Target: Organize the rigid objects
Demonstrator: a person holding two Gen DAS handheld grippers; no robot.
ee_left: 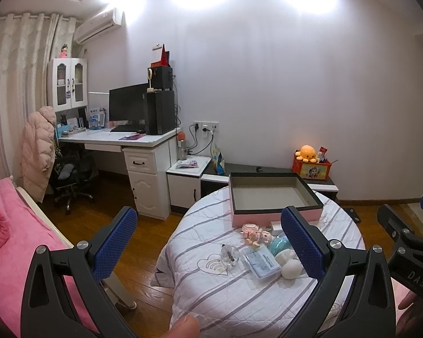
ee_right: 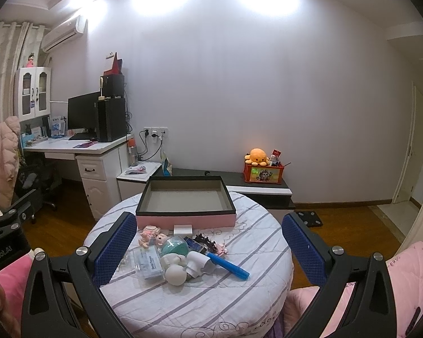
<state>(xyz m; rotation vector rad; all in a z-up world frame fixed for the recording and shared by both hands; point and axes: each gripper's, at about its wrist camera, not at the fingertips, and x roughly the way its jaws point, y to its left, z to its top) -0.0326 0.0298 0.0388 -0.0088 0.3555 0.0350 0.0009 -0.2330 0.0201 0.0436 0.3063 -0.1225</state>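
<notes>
A round table with a striped white cloth holds an open pink box with a black rim, its inside bare. In front of it lie small objects: a doll figure, a teal capsule, a clear floss case, a white ball, a white tube, a blue pen, a black hair clip and a white block. My left gripper is open and empty, above the table's left side; the box lies ahead of it. My right gripper is open and empty, above the pile.
A pink bed is at the left. A white desk with monitor and chair stands behind, a low black-and-white cabinet with an orange toy box beyond the table. A pink cushion lies at right. A clear plastic item rests on the cloth.
</notes>
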